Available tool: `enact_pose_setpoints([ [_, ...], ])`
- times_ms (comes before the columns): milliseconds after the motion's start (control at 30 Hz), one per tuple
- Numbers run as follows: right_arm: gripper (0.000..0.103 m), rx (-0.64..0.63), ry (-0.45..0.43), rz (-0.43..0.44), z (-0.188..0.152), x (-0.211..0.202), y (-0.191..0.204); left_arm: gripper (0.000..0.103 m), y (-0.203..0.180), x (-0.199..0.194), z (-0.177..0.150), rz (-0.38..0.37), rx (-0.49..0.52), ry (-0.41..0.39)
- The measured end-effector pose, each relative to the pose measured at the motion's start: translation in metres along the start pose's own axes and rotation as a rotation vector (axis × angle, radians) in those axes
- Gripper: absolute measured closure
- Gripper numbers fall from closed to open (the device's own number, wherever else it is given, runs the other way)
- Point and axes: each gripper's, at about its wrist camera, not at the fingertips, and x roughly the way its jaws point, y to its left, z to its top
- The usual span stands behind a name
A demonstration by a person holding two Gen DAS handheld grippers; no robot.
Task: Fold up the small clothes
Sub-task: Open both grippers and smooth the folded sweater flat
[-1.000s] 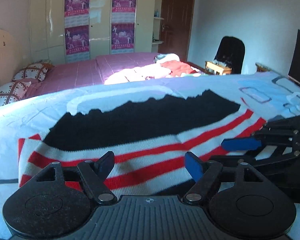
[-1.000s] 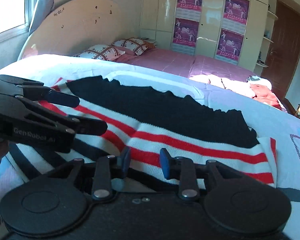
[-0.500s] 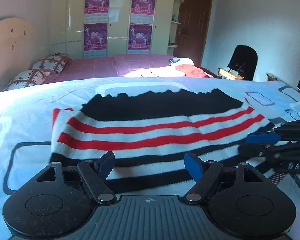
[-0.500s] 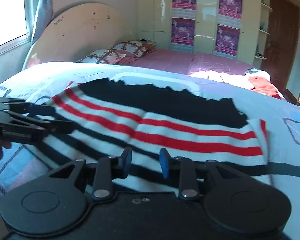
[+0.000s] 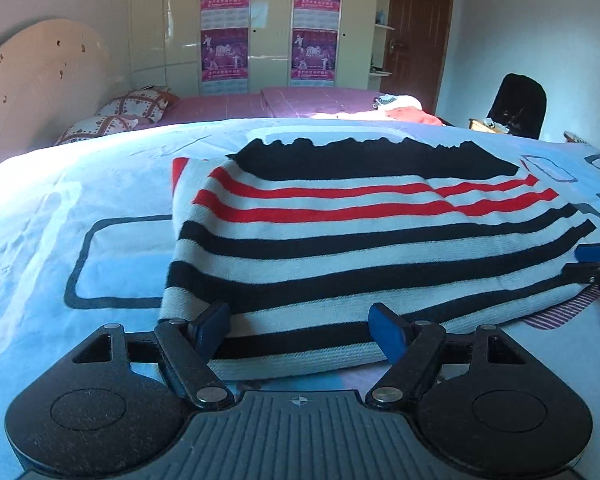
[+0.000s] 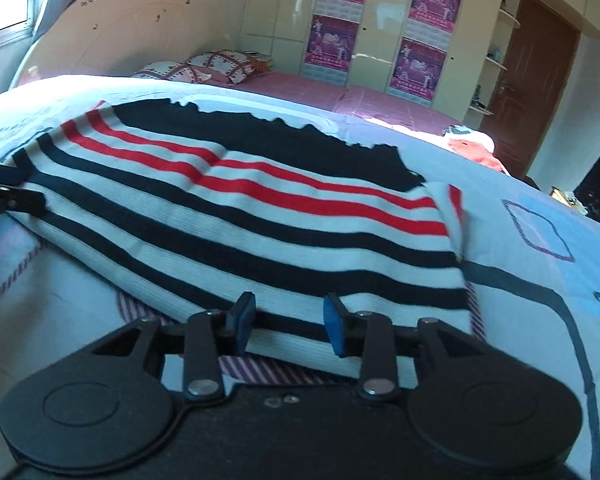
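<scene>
A striped knit garment [image 5: 360, 232], white with black and red stripes and a black far part, lies flat on the light blue bedsheet [image 5: 60, 216]. It also shows in the right wrist view [image 6: 236, 208]. My left gripper [image 5: 300, 326] is open, its blue pads straddling the garment's near hem. My right gripper [image 6: 288, 320] is open at the near hem too, near the garment's right corner. The right gripper's tips [image 5: 598, 264] show at the left wrist view's right edge; the left gripper [image 6: 8, 200] shows at the right wrist view's left edge.
A second bed with a pink cover [image 5: 260, 102], patterned pillows [image 5: 136, 106] and a heap of clothes [image 5: 400, 110] stands behind. A headboard [image 5: 40, 80], a wardrobe with posters [image 5: 268, 28], a door [image 5: 416, 28] and a black chair [image 5: 518, 106] lie beyond.
Both grippers have drawn back toward the near edge of the garment and dropped lower. More of the striped near part now lies in view. Both stay open.
</scene>
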Motion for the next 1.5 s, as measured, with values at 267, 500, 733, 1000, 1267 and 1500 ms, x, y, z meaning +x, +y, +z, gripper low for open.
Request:
enact_pose_setpoints([
  [267,0.068,0.141,0.031,-0.031,-0.029,-0.011,-0.063,0.027,0.009,-0.004,-0.007,0.021,0.013,-0.011],
  [500,0.068,0.155,0.035,-0.023,-0.028,-0.009,-0.063,0.027,0.007,-0.002,0.000,0.032,0.021,0.007],
  [733,0.068,0.149,0.029,0.006,-0.031,-0.008,-0.067,0.027,0.004,0.003,-0.003,0.071,0.042,0.018],
  [1000,0.067,0.130,0.000,-0.004,-0.037,-0.009,-0.064,0.026,0.002,0.005,-0.003,0.079,0.042,0.020],
  [1267,0.066,0.149,0.014,-0.032,-0.034,-0.007,-0.060,0.024,0.000,0.007,-0.001,0.089,0.042,0.037],
  [1500,0.064,0.222,0.008,0.011,-0.021,-0.031,-0.069,0.024,0.011,-0.040,-0.006,0.071,-0.079,-0.014],
])
